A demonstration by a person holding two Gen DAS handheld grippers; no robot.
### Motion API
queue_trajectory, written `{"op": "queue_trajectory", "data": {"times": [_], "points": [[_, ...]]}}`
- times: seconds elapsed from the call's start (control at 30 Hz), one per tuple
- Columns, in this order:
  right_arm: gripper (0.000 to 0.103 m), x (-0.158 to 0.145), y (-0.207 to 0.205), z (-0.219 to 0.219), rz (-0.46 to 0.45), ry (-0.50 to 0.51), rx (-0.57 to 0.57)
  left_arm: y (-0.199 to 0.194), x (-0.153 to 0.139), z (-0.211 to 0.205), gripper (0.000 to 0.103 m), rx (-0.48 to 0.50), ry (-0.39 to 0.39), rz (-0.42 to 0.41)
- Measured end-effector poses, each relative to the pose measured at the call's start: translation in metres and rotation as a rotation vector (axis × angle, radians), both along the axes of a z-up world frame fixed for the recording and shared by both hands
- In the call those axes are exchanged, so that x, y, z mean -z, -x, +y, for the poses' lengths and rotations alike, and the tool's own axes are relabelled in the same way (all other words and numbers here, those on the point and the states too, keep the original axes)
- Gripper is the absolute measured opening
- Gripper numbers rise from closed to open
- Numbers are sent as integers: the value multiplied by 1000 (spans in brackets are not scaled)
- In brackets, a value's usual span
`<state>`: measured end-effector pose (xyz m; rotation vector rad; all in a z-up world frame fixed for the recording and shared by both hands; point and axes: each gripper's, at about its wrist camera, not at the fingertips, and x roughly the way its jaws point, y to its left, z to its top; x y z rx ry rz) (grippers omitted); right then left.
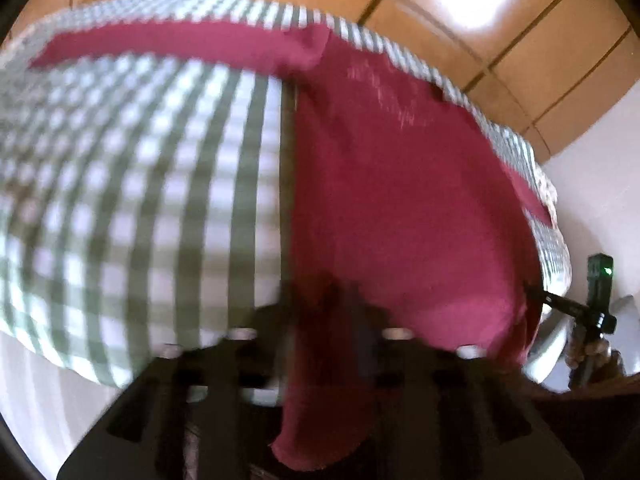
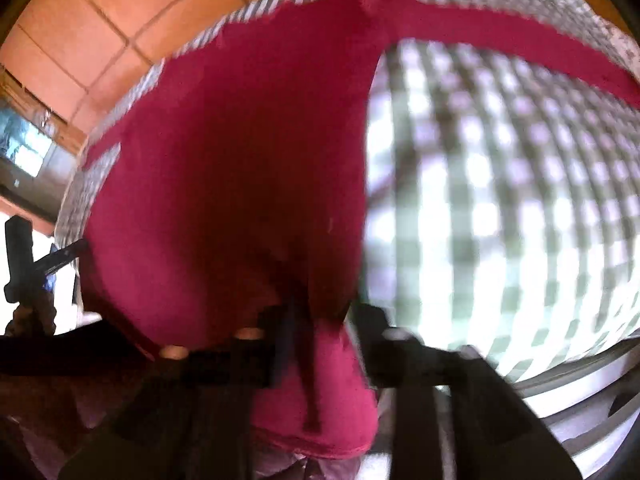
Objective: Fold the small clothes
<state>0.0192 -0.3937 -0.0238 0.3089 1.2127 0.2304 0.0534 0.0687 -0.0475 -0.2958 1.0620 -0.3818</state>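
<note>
A dark red garment [image 1: 392, 184] lies on a green-and-white checked cloth [image 1: 140, 184], with one sleeve stretched along the far edge. My left gripper [image 1: 320, 304] is shut on the garment's near left edge, and a flap hangs below the fingers. My right gripper [image 2: 304, 312] is shut on the garment [image 2: 224, 160] at its near right edge, with cloth drooping beneath. The other gripper shows at the right rim of the left wrist view [image 1: 596, 300] and at the left rim of the right wrist view [image 2: 28, 264]. Both views are motion-blurred.
The checked cloth [image 2: 500, 200] covers a table or bed whose edges curve away. An orange tiled floor [image 1: 480, 20] lies beyond it. A window or doorway [image 2: 24, 140] shows at the far left of the right wrist view.
</note>
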Motion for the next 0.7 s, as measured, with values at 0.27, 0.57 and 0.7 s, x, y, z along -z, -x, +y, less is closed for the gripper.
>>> {"op": "queue_trajectory", "data": {"times": [0.27, 0.57, 0.7], "points": [[78, -27, -61, -98, -147, -2, 353, -49, -46, -15, 77, -46, 23, -138], [56, 33, -102, -286, -113, -172, 1079, -96, -2, -66, 77, -34, -105, -28], [49, 38, -116, -319, -131, -194, 1177, -100, 6, -66, 77, -41, -124, -12]]}}
